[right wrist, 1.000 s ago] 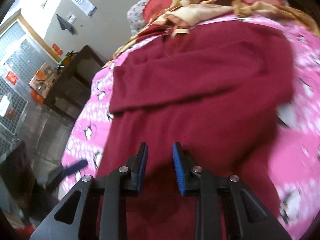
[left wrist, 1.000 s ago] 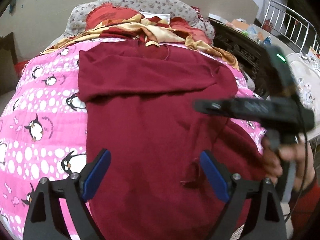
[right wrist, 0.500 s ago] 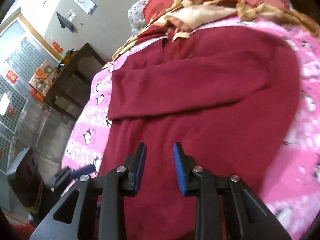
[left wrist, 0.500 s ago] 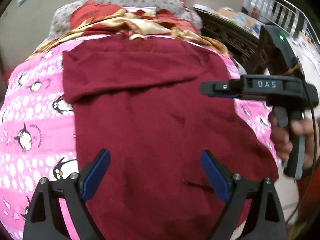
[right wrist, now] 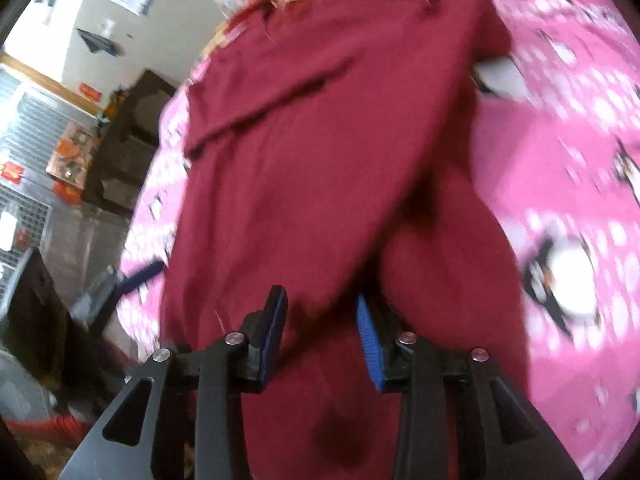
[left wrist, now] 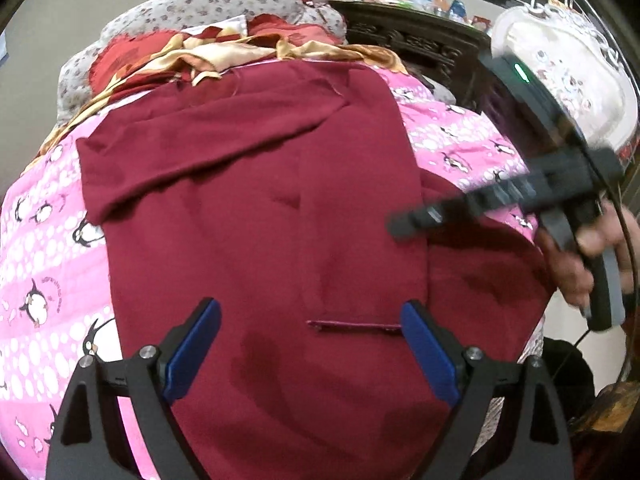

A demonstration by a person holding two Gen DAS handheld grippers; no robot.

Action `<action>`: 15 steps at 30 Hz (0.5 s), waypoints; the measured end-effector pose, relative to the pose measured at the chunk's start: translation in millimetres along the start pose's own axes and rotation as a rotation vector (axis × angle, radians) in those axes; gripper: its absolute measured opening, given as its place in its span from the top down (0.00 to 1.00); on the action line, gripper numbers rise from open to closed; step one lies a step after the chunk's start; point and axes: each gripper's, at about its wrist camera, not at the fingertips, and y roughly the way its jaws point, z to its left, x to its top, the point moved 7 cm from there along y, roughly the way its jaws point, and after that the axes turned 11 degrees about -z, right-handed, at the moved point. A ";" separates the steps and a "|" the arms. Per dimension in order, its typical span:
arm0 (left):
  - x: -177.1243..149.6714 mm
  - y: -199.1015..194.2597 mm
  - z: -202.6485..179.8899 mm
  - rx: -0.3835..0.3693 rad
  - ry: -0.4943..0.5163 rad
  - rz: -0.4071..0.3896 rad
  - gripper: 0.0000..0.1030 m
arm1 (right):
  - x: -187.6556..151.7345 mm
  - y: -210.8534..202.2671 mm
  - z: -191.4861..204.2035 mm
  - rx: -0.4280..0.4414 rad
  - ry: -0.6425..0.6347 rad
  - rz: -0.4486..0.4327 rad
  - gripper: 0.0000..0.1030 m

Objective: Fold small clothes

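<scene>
A dark red garment (left wrist: 260, 220) lies spread on the pink penguin quilt (left wrist: 48, 280), one sleeve folded across its top and a strip lying down its middle. My left gripper (left wrist: 310, 344) hangs open and wide over the garment's lower part, holding nothing. A hand (left wrist: 572, 264) holds my right gripper (left wrist: 420, 220) low over the garment's right side. In the right wrist view the garment (right wrist: 300, 140) fills the frame. The right gripper (right wrist: 322, 320) has narrow, closing jaws, and a raised fold of cloth sits in the gap. The pads do not press on it. The left gripper's blue finger (right wrist: 136, 276) shows at the left.
Crumpled red and gold cloth (left wrist: 208, 52) and a floral pillow (left wrist: 224, 4) lie at the head of the bed. Dark carved furniture (left wrist: 420, 40) and a white ornate panel (left wrist: 560, 72) stand to the right. A dark cabinet (right wrist: 128, 140) stands beyond the bed's left side.
The right gripper has dropped lower and closer to the garment's right fold. The left gripper has rolled and shifted, still open over the lower cloth.
</scene>
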 end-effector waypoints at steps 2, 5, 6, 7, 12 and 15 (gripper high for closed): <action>2.5 2.6 -0.6 0.000 0.003 -0.007 0.09 | 16.5 2.4 10.2 0.024 -0.008 -0.036 0.78; 11.0 7.0 3.0 -0.014 -0.012 -0.028 0.09 | 38.3 6.1 24.2 0.057 -0.017 -0.076 0.78; 13.0 7.8 3.3 -0.019 -0.012 -0.031 0.09 | 42.5 8.5 26.2 0.052 -0.021 -0.077 0.78; 15.3 8.8 3.1 -0.029 -0.008 -0.037 0.09 | 45.9 10.5 27.6 0.050 -0.020 -0.078 0.78; 15.3 12.8 -4.6 -0.060 0.033 -0.029 0.09 | 66.6 17.9 25.5 0.109 0.096 -0.096 0.80; 19.3 15.5 -3.4 -0.044 0.045 -0.039 0.09 | 68.4 23.1 31.1 0.108 0.085 -0.085 0.80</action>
